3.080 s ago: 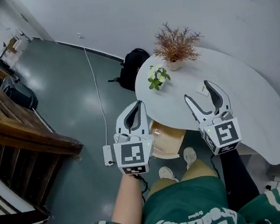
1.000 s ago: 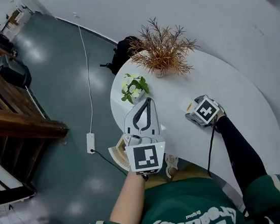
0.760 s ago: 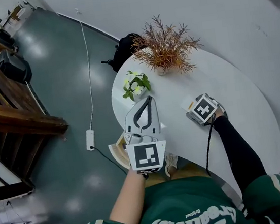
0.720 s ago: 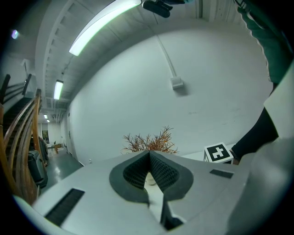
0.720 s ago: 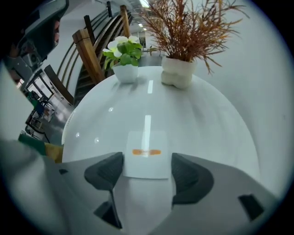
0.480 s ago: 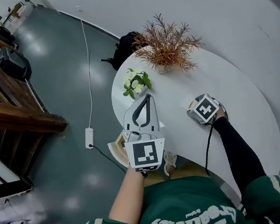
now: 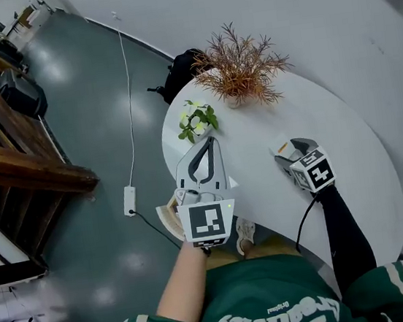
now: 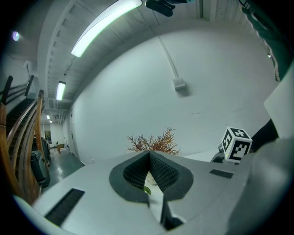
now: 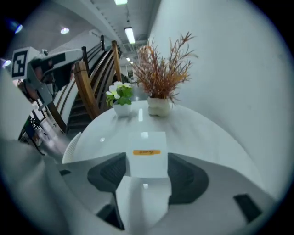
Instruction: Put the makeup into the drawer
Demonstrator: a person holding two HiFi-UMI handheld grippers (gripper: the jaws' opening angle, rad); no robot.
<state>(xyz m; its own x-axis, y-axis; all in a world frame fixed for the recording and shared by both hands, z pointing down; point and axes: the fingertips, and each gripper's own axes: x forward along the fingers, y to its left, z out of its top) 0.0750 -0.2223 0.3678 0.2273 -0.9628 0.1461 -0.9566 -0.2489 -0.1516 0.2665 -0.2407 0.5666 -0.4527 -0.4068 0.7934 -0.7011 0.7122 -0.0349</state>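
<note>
The makeup is a flat white box with an orange label (image 9: 146, 153). My right gripper (image 9: 146, 161) is shut on it, with a dark pad against each side. Its jaws have just been closing on the box. In the head view the right gripper (image 7: 289, 151) holds the box (image 7: 282, 147) a little above the white table (image 7: 345, 130), tilted downward. My left gripper (image 7: 204, 155) hovers at the table's near left edge. It is shut with nothing held, and its pads (image 8: 158, 170) meet at the tip. No drawer shows in any view.
A dried reddish plant in a white pot (image 7: 237, 71) and a small pot of green-white flowers (image 7: 196, 120) stand at the table's far left. A wooden seat (image 7: 170, 216) sits under the near edge. On the floor lie a black bag (image 7: 179, 78) and a power strip (image 7: 129, 201).
The right gripper has closed on the white box, lifted it off the table and drawn it nearer and to the right. The left gripper has stayed in place.
</note>
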